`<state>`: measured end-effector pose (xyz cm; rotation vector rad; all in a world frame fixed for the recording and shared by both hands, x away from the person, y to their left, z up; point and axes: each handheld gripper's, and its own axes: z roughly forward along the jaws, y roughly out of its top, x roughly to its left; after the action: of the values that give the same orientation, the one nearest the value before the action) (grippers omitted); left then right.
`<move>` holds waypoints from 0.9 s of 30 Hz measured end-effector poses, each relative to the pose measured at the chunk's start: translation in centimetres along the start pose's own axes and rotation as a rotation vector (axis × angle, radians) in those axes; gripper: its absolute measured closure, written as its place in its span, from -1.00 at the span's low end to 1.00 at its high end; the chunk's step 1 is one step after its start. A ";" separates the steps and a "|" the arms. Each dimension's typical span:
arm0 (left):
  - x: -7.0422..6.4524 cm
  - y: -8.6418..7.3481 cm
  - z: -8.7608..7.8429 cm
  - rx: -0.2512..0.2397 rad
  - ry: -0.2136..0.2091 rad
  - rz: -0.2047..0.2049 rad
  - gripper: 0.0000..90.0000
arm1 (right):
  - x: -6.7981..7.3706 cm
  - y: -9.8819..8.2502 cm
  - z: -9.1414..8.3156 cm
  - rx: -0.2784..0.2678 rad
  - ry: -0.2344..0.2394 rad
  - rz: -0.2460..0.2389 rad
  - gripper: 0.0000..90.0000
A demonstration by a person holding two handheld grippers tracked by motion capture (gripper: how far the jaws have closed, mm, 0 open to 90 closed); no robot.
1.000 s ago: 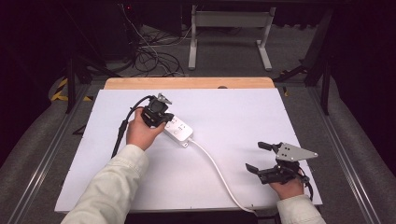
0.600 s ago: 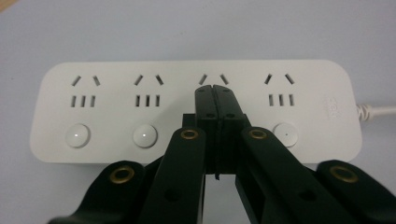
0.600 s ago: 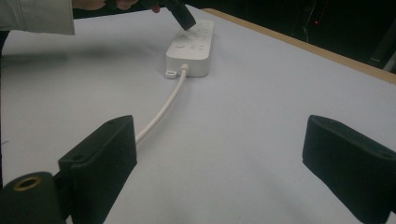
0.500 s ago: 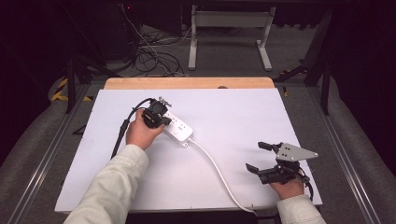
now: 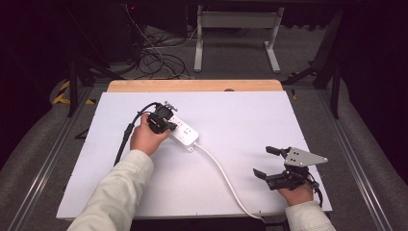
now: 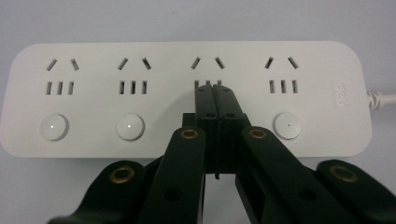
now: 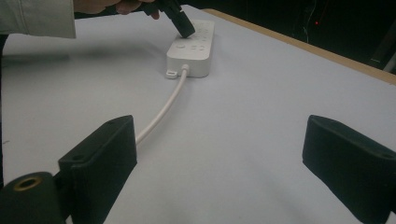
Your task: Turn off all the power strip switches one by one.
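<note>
A: State of tools to be logged. The left gripper (image 6: 215, 88) is seen with its jaws pressed together, nothing between them, the joined tips set on the power strip (image 6: 187, 98) over the third socket's button row. The right gripper (image 7: 219, 154) is held with jaws spread wide and empty, near the table's right front corner.

B: Location of the strip?

A: It lies flat on the white table surface (image 5: 250, 120), left of centre and toward the far edge, slightly askew. Its cord (image 5: 223, 175) is run off toward the front edge.

B: Risks to be noted?

A: The strip is not braced. If the tips are pushed at a slant, the smooth plastic body could be slid across the smooth tabletop instead of the switch being actuated. The tips may also be sitting above the hidden button rather than on it, so a press could be wasted on the socket slots.

B: Materials?

A: Glossy white moulded plastic, rounded corners, four sockets, round domed buttons (image 6: 54, 127). Round white flexible cord. Matte black hard jaws with brass-coloured rivets. Matte white sheet over a wooden board.
</note>
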<state>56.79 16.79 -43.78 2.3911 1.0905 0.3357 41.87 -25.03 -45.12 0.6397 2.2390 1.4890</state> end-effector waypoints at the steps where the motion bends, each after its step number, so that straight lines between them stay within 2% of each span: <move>1: 0.0 0.0 0.0 -0.002 -0.001 0.001 1.00 | 0.0 0.0 0.0 0.000 0.000 0.000 -0.77; 7: 0.0 0.0 0.0 -0.001 -0.004 -0.015 1.00 | 0.0 0.0 0.0 0.001 0.000 0.000 -0.77; 10: -0.2 0.0 0.0 0.005 0.017 0.003 1.00 | 0.0 0.0 0.0 0.001 0.001 -0.003 -0.77; 11: -0.5 0.1 0.0 0.009 0.039 0.015 1.00 | 0.1 0.0 0.0 0.000 0.003 -0.002 -0.77; 14: -0.8 0.1 0.2 -0.001 0.051 0.024 1.00 | 0.1 0.0 0.0 -0.001 0.003 -0.002 -0.77; 16: -1.1 0.1 0.3 -0.005 0.053 0.015 1.00 | 0.1 0.0 0.0 -0.001 0.000 -0.006 -0.77; 19: -1.4 0.2 0.3 0.002 0.078 0.031 1.00 | 0.1 0.0 -0.1 -0.003 -0.001 -0.005 -0.77; 24: -1.2 0.0 0.3 -0.013 0.064 0.016 1.00 | 0.1 0.0 -0.1 -0.002 0.000 -0.005 -0.77; 27: -0.9 -0.3 0.3 -0.031 0.048 -0.009 1.00 | 0.1 0.0 -0.2 -0.003 0.000 -0.005 -0.77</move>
<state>56.10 16.15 -44.17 2.3612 1.1096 0.4059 41.71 -25.11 -45.07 0.6332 2.2365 1.4893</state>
